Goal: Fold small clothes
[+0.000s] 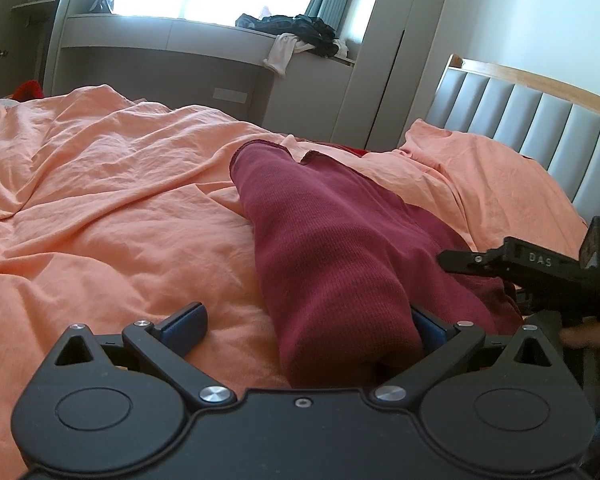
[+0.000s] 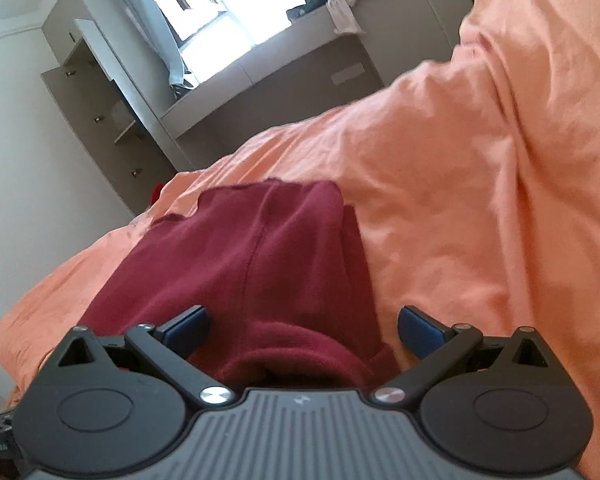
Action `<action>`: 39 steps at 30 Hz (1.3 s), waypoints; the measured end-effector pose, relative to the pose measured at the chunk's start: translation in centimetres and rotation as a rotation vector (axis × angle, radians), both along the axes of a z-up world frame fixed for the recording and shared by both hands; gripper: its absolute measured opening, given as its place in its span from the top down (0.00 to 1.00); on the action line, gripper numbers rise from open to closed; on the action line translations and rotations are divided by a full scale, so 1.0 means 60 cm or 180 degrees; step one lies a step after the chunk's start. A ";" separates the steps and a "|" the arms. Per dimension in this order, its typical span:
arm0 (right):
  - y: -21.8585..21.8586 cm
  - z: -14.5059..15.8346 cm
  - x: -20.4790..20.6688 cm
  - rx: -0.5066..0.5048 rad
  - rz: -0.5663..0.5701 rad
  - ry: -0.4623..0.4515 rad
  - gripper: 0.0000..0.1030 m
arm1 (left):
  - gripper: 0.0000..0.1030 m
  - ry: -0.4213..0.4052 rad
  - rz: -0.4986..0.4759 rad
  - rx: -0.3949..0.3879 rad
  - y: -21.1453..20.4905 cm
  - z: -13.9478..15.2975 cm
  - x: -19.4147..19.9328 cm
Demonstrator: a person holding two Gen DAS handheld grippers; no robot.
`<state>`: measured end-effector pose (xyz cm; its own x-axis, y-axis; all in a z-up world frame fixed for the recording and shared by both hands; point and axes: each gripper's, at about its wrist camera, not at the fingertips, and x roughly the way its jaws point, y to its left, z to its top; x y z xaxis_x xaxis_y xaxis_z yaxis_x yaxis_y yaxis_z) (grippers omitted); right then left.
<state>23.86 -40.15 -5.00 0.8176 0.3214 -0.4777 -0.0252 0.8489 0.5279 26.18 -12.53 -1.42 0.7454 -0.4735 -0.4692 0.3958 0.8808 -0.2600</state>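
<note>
Maroon ribbed knit garment (image 1: 328, 240) lies on your orange bedsheet (image 1: 100, 184); left gripper (image 1: 308, 322) and right gripper (image 2: 302, 322) straddle its near fold, both spread wide, gripping nothing, positioned to pinch.

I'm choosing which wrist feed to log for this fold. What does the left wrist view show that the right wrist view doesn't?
Only the left wrist view shows the padded headboard, the pillow and the right gripper from outside. Only the right wrist view shows the open cabinet door. Both show the maroon garment on the orange duvet, lying between open jaws, and the clothes pile by the window.
</note>
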 end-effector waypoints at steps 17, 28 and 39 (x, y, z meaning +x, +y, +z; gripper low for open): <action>0.122 0.028 -0.052 -0.1445 -0.0175 -0.0875 0.45 | 0.00 0.0008 0.0047 0.0017 -0.001 -0.002 -0.005; 0.118 0.033 -0.042 -0.1287 -0.0182 -0.0756 0.32 | 0.00 0.0002 0.0052 0.0013 -0.002 -0.002 -0.006; 0.007 -0.017 -0.010 0.0369 -0.0255 -0.0079 0.09 | 0.00 0.0060 0.0124 0.0070 -0.007 0.002 -0.009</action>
<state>23.23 -39.72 -6.05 0.8540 0.3064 -0.4204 0.0259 0.7821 0.6226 25.65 -12.97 -1.29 0.7541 -0.4338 -0.4932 0.3564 0.9010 -0.2475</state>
